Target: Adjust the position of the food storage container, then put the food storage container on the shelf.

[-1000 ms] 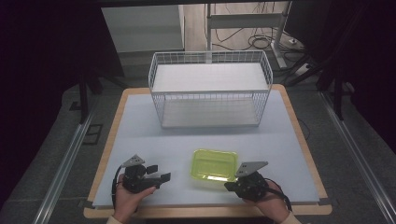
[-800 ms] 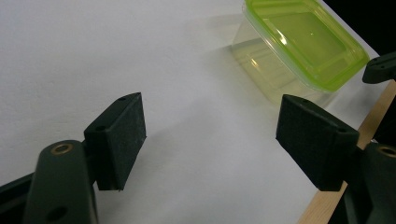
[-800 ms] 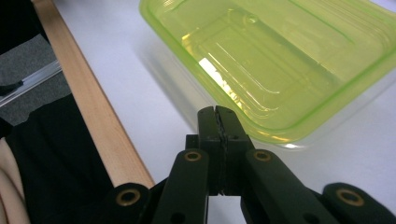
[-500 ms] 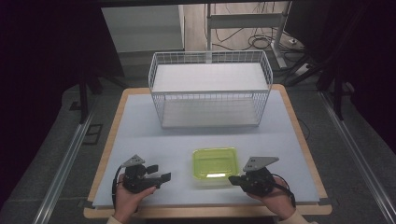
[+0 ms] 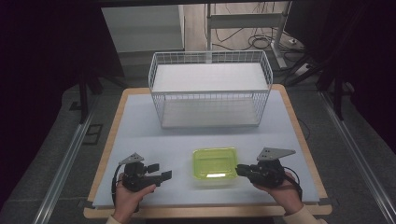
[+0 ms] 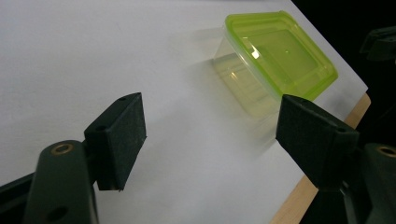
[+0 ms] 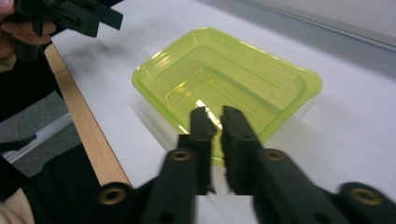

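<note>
A clear plastic container with a lime-green lid point(image 5: 214, 162) sits flat on the white table point(image 5: 140, 130) near its front edge, between my two grippers. My right gripper point(image 5: 238, 169) points left at the container's right side, its jaws nearly touching each other. In the right gripper view those jaws point(image 7: 215, 114) hover over the near rim of the lid point(image 7: 224, 74) with nothing seen between them. My left gripper point(image 5: 161, 171) lies left of the container, a short gap away. Its jaws point(image 6: 210, 135) stand wide apart with bare table between them, and the container point(image 6: 275, 51) lies beyond.
A white wire basket point(image 5: 210, 93) with a white floor stands at the back middle of the table. The table's wooden front edge point(image 5: 205, 212) runs just below both hands. Dark floor and metal rails flank the table.
My right gripper has drawn a little to the right, off the container's side. The container, slightly skewed before, now sits square. The left gripper has stayed put.
</note>
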Demonstrator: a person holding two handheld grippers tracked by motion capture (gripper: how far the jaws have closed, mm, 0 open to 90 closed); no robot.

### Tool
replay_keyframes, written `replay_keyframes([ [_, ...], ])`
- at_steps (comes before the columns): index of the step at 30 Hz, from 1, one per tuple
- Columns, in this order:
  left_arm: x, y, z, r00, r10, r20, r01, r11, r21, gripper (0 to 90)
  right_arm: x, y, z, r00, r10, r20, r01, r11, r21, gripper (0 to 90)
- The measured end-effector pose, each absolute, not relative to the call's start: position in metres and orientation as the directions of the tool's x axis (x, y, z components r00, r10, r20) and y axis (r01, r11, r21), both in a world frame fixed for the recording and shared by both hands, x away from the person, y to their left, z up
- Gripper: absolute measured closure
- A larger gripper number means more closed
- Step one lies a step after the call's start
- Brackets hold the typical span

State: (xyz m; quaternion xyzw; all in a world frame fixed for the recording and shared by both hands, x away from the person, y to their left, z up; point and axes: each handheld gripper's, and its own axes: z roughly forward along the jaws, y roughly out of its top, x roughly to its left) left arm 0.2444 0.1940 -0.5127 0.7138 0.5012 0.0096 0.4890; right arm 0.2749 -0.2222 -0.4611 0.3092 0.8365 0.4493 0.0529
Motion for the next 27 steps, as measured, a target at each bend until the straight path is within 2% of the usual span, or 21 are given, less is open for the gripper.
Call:
replay_keyframes([
  [2,0.245,0.194,-0.51,0.496,0.723,-0.48,0.706,-0.014,0.708,23.9,0.276,-0.224,-0.461,-0.798,0.568,0.202,0.477,0.39,0.788,62.0],
  [3,0.245,0.194,-0.509,0.495,0.722,-0.483,0.706,-0.011,0.708,23.9,0.277,-0.225,-0.46,-0.787,0.577,0.219,0.491,0.371,0.788,50.9],
  [10,0.25,0.191,-0.499,0.483,0.698,-0.529,0.725,0.02,0.688,25.9,0.285,-0.231,-0.459,-0.747,0.598,0.29,0.546,0.302,0.782,32.3],
  [17,0.259,0.18,-0.493,0.484,0.688,-0.541,0.742,0.005,0.67,25.8,0.293,-0.231,-0.46,-0.726,0.605,0.327,0.584,0.292,0.758,31.4],
  [27,0.276,0.165,-0.499,0.46,0.668,-0.586,0.788,-0.001,0.616,26.0,0.318,-0.226,-0.468,-0.658,0.631,0.411,0.675,0.254,0.692,36.2],
])
